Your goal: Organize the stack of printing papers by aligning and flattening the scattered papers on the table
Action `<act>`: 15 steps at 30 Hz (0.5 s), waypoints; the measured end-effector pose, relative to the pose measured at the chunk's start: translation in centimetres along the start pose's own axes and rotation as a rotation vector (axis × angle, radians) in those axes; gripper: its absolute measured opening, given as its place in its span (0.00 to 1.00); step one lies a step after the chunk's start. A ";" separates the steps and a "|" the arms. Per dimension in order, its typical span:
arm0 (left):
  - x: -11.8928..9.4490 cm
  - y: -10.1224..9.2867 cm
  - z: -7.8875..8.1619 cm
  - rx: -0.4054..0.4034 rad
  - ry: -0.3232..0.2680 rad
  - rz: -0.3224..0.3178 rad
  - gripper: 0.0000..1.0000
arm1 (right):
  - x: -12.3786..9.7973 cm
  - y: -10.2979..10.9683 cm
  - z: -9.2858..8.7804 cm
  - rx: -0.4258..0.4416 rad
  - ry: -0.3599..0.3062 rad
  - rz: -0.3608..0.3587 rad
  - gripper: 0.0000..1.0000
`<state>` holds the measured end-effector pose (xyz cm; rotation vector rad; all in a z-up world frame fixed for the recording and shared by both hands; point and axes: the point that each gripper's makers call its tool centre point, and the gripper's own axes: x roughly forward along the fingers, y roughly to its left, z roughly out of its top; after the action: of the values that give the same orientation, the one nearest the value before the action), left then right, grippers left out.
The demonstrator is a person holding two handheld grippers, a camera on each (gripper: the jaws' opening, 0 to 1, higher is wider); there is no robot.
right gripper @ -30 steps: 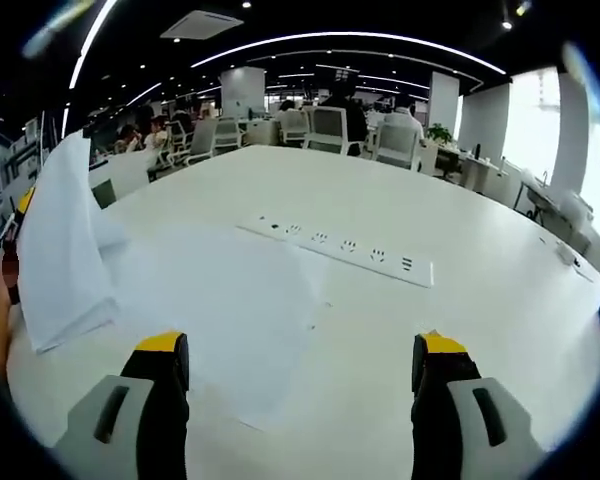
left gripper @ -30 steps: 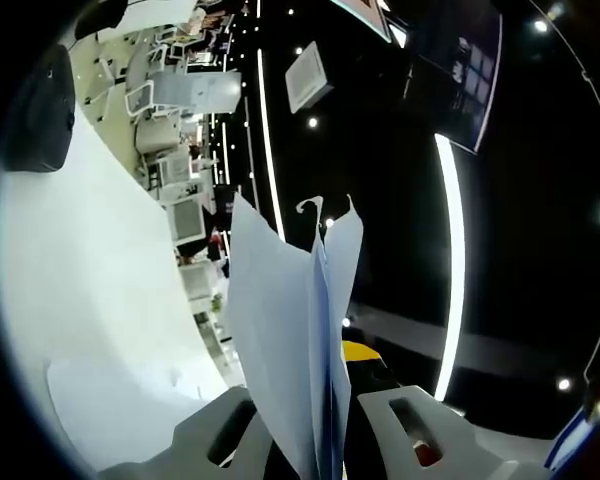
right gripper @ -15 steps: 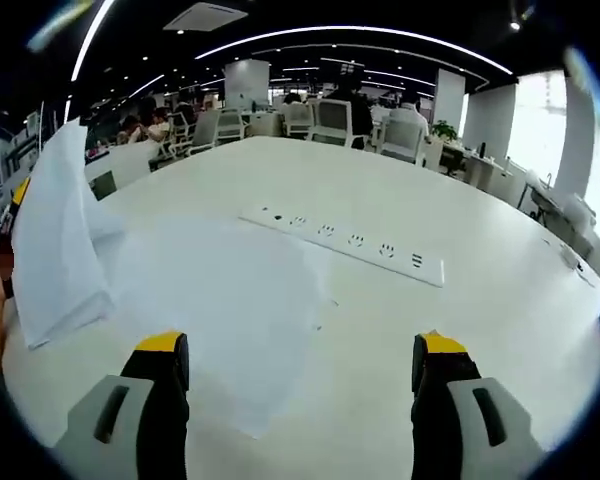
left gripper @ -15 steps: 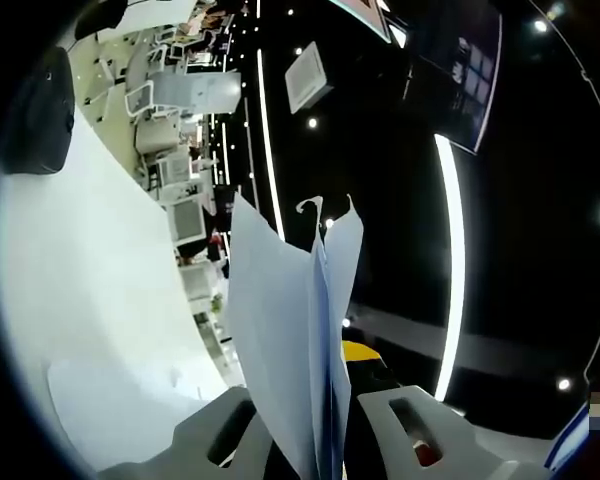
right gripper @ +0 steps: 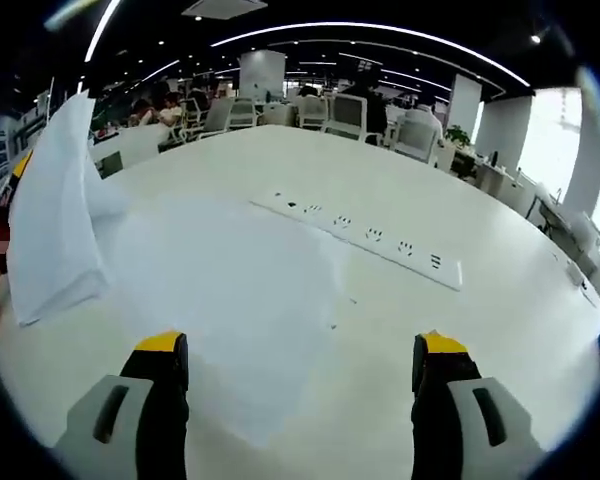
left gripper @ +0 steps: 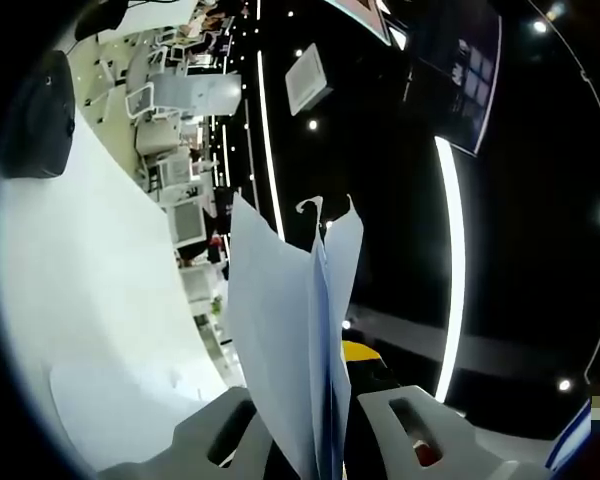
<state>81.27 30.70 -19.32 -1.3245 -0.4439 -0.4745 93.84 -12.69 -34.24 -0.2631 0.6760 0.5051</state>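
In the left gripper view, our left gripper (left gripper: 325, 440) was clamped on a sheaf of papers (left gripper: 290, 340), the sheets standing up on edge between the jaws and fanning slightly apart at their upper corners. The view was rolled, so the white table (left gripper: 90, 300) ran along one side and the dark ceiling with its strip lights (left gripper: 450, 250) along the other; office chairs (left gripper: 165, 130) showed beyond the table's far edge.

In the right gripper view, our right gripper (right gripper: 300, 375) hung above the table (right gripper: 500, 330) with its jaws spread wide and nothing between them. Loose sheets of paper (right gripper: 230, 310) lay flat and overlapping on the table, from just ahead of the jaws toward its middle, their edges not aligned. The held sheaf (right gripper: 55, 220) stood at the table's near left edge, raised off the surface. A white power strip (right gripper: 365, 235) lay across the middle of the table, just beyond the loose sheets. Chairs (right gripper: 335, 110) and seated people lined the far edge.
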 end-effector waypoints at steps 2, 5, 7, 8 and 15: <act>0.0 0.0 0.0 0.000 0.000 0.000 0.06 | 0.1 0.1 -0.1 0.002 0.007 0.003 0.88; 0.0 0.0 0.0 0.000 0.000 0.000 0.06 | 0.3 0.2 -0.2 -0.006 0.012 0.004 0.88; 0.0 0.0 0.0 0.000 0.000 0.000 0.06 | 0.4 0.3 -0.3 -0.007 0.015 0.007 0.88; 0.0 0.0 0.0 0.000 0.000 0.000 0.06 | 0.5 0.5 -0.3 -0.008 0.017 0.010 0.88; 0.0 0.1 0.2 0.000 -0.002 0.000 0.06 | 1.1 1.4 -0.8 -0.023 0.034 0.024 0.88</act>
<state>81.33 30.86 -19.33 -1.3247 -0.4459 -0.4731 93.41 -11.41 -35.61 -0.2863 0.7072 0.5326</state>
